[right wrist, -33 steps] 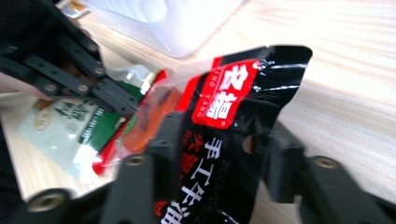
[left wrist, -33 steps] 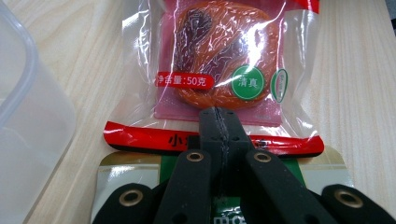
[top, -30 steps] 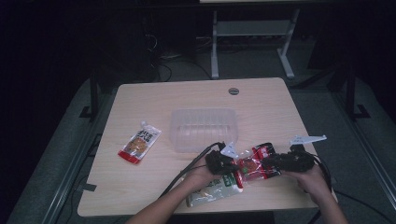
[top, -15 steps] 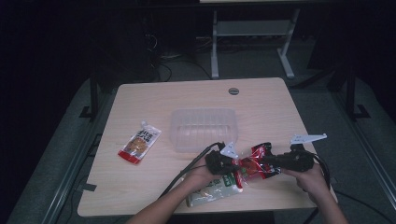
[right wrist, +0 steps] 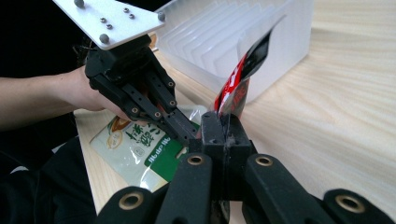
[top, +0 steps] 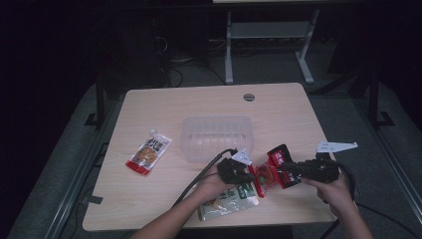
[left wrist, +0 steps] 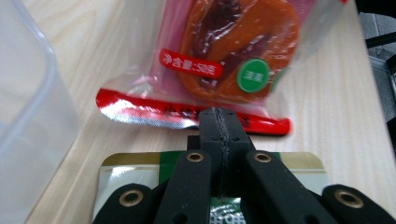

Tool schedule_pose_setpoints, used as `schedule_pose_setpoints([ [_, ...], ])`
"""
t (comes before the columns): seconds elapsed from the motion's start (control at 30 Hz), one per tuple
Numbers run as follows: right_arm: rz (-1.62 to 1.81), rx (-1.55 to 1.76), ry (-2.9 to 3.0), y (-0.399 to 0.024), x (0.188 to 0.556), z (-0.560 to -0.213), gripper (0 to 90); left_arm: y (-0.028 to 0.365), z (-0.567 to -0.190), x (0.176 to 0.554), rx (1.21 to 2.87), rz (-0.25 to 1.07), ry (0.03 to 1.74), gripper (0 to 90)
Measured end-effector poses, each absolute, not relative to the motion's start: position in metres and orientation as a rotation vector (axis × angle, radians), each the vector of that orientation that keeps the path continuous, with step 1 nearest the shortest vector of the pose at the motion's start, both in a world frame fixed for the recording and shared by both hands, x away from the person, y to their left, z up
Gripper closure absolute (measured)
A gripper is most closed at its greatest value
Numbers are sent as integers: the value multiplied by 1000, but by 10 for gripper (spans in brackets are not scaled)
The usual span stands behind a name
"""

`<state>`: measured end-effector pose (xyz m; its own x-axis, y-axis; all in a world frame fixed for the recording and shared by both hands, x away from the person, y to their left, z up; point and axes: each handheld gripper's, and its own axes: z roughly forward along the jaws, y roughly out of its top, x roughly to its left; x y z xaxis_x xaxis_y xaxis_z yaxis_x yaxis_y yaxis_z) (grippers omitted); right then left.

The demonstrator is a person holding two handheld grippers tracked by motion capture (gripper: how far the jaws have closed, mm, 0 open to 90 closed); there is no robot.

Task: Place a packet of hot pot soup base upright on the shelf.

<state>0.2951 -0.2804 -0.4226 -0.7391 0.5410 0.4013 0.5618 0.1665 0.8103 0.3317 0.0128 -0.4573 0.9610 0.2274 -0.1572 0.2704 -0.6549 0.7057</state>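
A red and clear snack packet [top: 271, 174] with an orange piece inside is held just above the table between my two grippers. My left gripper [top: 251, 175] is shut on the packet's red sealed edge [left wrist: 154, 109], and its jaws [left wrist: 219, 122] meet in a tight line. My right gripper [top: 287, 168] is shut on the opposite edge, and the packet [right wrist: 238, 79] stands up from its closed jaws [right wrist: 223, 126]. In the right gripper view the left gripper [right wrist: 191, 134] reaches in from the left, close beside my own jaws. A green and white packet [top: 229, 199] lies flat under the left hand.
An empty clear plastic container [top: 219, 137] stands mid-table just beyond the grippers. An orange and red sauce packet [top: 148, 157] lies at the left. The table's front edge [top: 199, 226] is close to the hands, and a round cable hole [top: 249, 97] is at the back.
The right gripper has edged slightly left, closer in on the red packet. The left hand and the other items have not moved.
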Motion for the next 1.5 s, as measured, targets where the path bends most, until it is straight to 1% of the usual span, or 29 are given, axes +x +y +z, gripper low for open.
schedule_pose_setpoints([
  [0.17, -1712, -1116, -2390, -282, 292, -415, 900, 21, -446, 328, 2299, -80, 343, 897],
  [0.27, -1735, -1114, -2389, -283, 290, -411, 900, 34, -434, 324, 2291, -83, 339, 895],
  [0.3, -1743, -1109, -2391, -284, 290, -410, 900, 38, -432, 323, 2293, -82, 339, 874],
  [0.4, -1757, -1106, -2396, -285, 290, -408, 900, 51, -426, 319, 2295, -71, 338, 852],
  [0.63, -1789, -1088, -2390, -284, 288, -402, 900, 88, -419, 310, 2277, -67, 375, 767],
  [0.73, -1804, -1083, -2387, -284, 286, -399, 900, 103, -417, 307, 2268, -54, 396, 712],
  [0.83, -1823, -1080, -2376, -285, 285, -396, 900, 118, -418, 303, 2269, -37, 420, 632],
  [1.0, -1827, -1071, -2385, -282, 284, -392, 900, 143, -420, 295, 2286, -25, 457, 560],
  [1.03, -1827, -1071, -2385, -282, 284, -392, 900, 143, -420, 295, 2286, -25, 457, 551],
  [1.07, -1828, -1064, -2383, -281, 282, -391, 900, 155, -420, 292, 2287, -21, 471, 545],
  [1.1, -1828, -1064, -2383, -281, 282, -391, 900, 155, -420, 292, 2287, -21, 471, 539],
  [1.17, -1831, -1039, -2383, -276, 280, -388, 900, 172, -420, 288, 2276, -12, 508, 532],
  [1.27, -1836, -1015, -2380, -271, 279, -386, 900, 188, -420, 285, 2276, 8, 531, 518],
  [1.3, -1837, -1008, -2379, -269, 279, -385, 900, 188, -420, 285, 2276, 8, 531, 511],
  [1.33, -1839, -997, -2382, -267, 279, -385, 900, 198, -421, 282, 2268, 19, 549, 507],
  [1.37, -1839, -997, -2382, -267, 279, -385, 900, 198, -421, 282, 2268, 19, 549, 506],
  [1.4, -1836, -985, -2379, -263, 279, -385, 900, 209, -421, 280, 2268, 29, 557, 499],
  [1.5, -1830, -972, -2379, -257, 280, -384, 900, 223, -423, 277, 2255, 40, 582, 491],
])
